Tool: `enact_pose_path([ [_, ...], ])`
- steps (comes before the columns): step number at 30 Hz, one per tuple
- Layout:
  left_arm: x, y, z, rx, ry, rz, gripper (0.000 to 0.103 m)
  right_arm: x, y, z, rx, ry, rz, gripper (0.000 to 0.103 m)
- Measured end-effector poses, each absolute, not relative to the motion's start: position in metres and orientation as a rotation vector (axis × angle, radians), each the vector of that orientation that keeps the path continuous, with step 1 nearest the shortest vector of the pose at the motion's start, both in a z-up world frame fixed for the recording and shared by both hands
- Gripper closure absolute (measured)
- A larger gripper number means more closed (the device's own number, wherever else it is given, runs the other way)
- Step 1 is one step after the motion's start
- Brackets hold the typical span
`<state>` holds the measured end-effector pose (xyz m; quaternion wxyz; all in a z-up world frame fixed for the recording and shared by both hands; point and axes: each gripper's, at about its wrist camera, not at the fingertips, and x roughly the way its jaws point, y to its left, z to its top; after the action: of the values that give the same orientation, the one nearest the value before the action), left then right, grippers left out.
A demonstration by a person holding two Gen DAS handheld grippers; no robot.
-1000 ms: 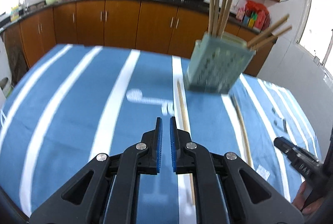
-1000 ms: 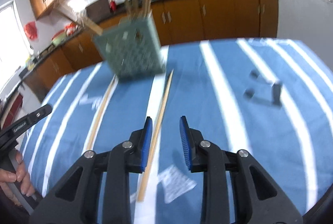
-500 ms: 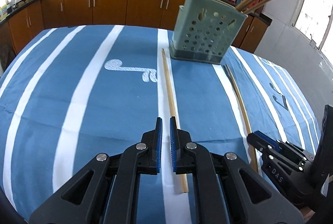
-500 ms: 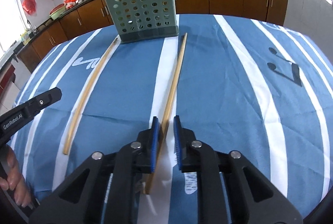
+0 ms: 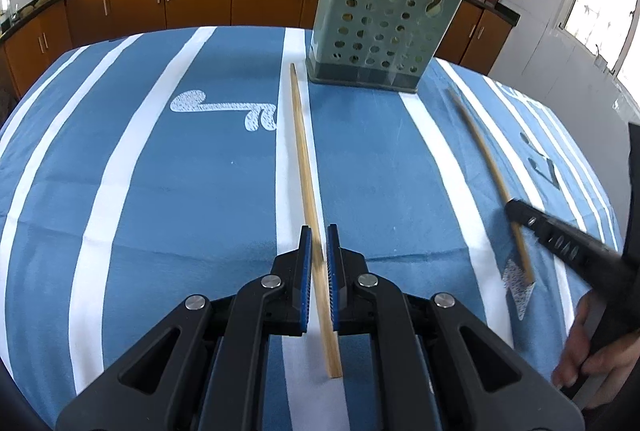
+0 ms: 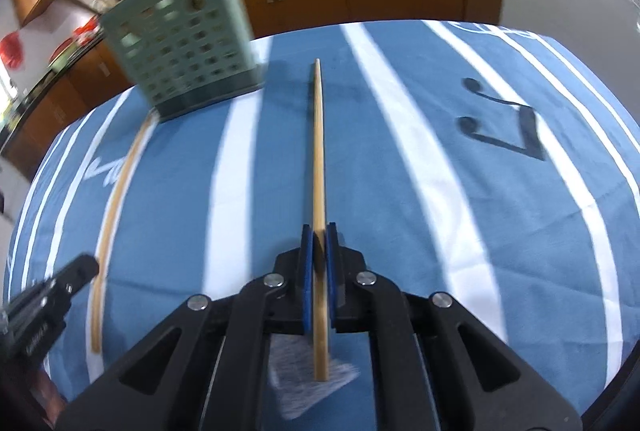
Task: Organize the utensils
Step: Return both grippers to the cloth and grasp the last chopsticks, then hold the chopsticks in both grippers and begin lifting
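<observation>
Fingers (image 6: 307, 271) of the right gripper (image 6: 319, 263) pinch one chopstick (image 6: 319, 167) near its thick end, pointing to twelve o'clock, right of the holder (image 6: 180, 43); light, stiff, probably slippery.

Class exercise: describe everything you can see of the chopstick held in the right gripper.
The chopstick is a long, thin, pale wooden stick, tapering toward its far tip. The right gripper is shut on it near its thick end, which pokes out behind the blue pads. It points away over the blue striped cloth, to the right of the green holder.
</observation>
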<state>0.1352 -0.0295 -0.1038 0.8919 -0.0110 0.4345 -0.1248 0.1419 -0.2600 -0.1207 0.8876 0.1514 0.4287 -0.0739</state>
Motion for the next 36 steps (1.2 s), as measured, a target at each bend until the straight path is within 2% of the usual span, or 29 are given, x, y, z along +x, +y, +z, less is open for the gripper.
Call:
enact_pose_path([
  [11,0.139,-0.034,-0.107,0.024,0.886,-0.228,0.095,0.148,-0.268,-0.122,0.286,0.886,-0.140,0.096],
  [24,0.189,0.008,-0.105,-0.009,0.881,-0.139,0.096,0.173,-0.272,-0.122,0.190,0.864,-0.131,0.095],
  [36,0.189,0.011,-0.106,-0.029,0.869,-0.150,0.094,0.175,-0.275,-0.123,0.191,0.852,-0.126,0.094],
])
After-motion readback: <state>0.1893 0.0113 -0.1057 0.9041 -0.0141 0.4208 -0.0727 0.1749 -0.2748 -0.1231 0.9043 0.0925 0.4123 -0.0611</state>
